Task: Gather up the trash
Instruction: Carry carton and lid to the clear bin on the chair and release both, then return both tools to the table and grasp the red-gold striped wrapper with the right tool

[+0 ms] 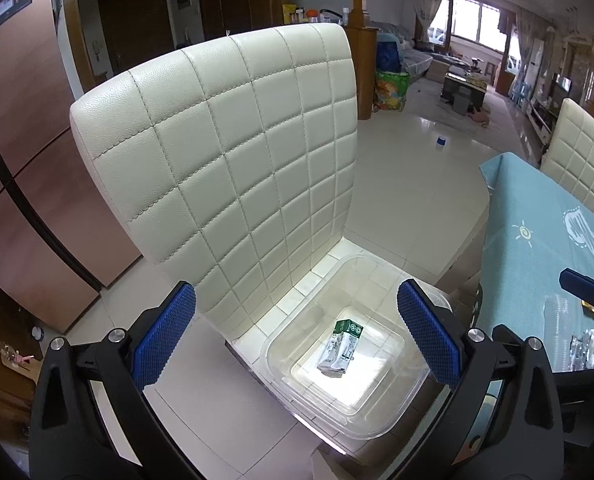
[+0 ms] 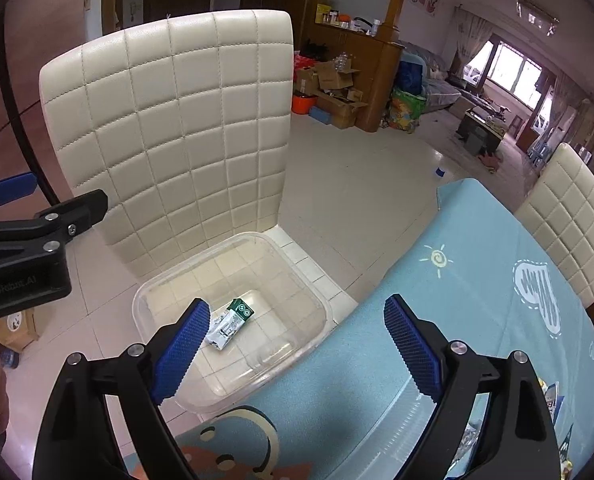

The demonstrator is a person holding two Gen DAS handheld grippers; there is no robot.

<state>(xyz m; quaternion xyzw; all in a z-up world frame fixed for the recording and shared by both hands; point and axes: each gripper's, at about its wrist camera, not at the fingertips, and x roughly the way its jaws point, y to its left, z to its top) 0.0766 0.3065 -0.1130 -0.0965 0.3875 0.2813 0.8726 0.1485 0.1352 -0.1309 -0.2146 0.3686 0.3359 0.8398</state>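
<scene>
A clear plastic bin [image 1: 411,390] sits on the seat of a cream quilted chair [image 1: 225,152]. One crumpled green-and-silver wrapper [image 1: 341,347] lies on the bin's floor. My left gripper [image 1: 297,334] hovers open and empty above the bin. In the right wrist view the bin [image 2: 317,330] and wrapper [image 2: 231,323] show below my right gripper [image 2: 297,348], which is open and empty over the table edge. More wrappers [image 1: 587,346] lie on the blue tablecloth [image 1: 537,248]; they also show at the right wrist view's lower right [image 2: 553,400].
A second cream chair [image 2: 573,232] stands at the table's far side. A brown cabinet [image 1: 21,184] is left of the chair. Cardboard boxes [image 2: 337,88] and a colourful bag [image 2: 407,110] sit on the tiled floor beyond.
</scene>
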